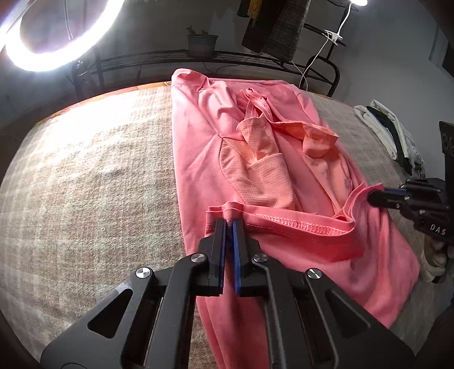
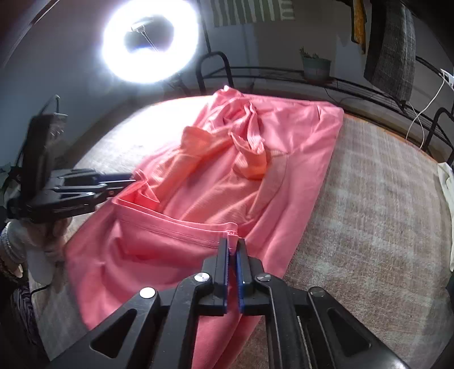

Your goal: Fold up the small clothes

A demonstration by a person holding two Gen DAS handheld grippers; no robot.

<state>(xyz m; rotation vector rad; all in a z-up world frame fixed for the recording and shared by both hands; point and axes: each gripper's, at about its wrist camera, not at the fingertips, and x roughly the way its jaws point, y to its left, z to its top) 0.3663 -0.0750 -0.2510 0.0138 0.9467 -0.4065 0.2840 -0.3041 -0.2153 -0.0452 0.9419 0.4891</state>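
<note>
A pink garment (image 1: 195,159) with a paler mesh lining (image 1: 255,176) lies spread along the carpeted table (image 1: 85,184). My left gripper (image 1: 229,222) is shut on the near corner of its stitched waistband hem (image 1: 298,227). My right gripper (image 1: 371,195) comes in from the right and is shut on the other end of that hem. In the right wrist view the right gripper (image 2: 233,244) pinches the hem corner of the pink garment (image 2: 298,147), and the left gripper (image 2: 133,177) holds the far end at left. The hem is lifted slightly between them.
A folded white and dark garment (image 1: 391,133) lies at the table's right side. A bright ring light (image 1: 56,42) and a black metal rack (image 1: 227,56) with a plant pot (image 1: 202,44) stand behind the table. Hanging clothes (image 1: 283,25) are at the back.
</note>
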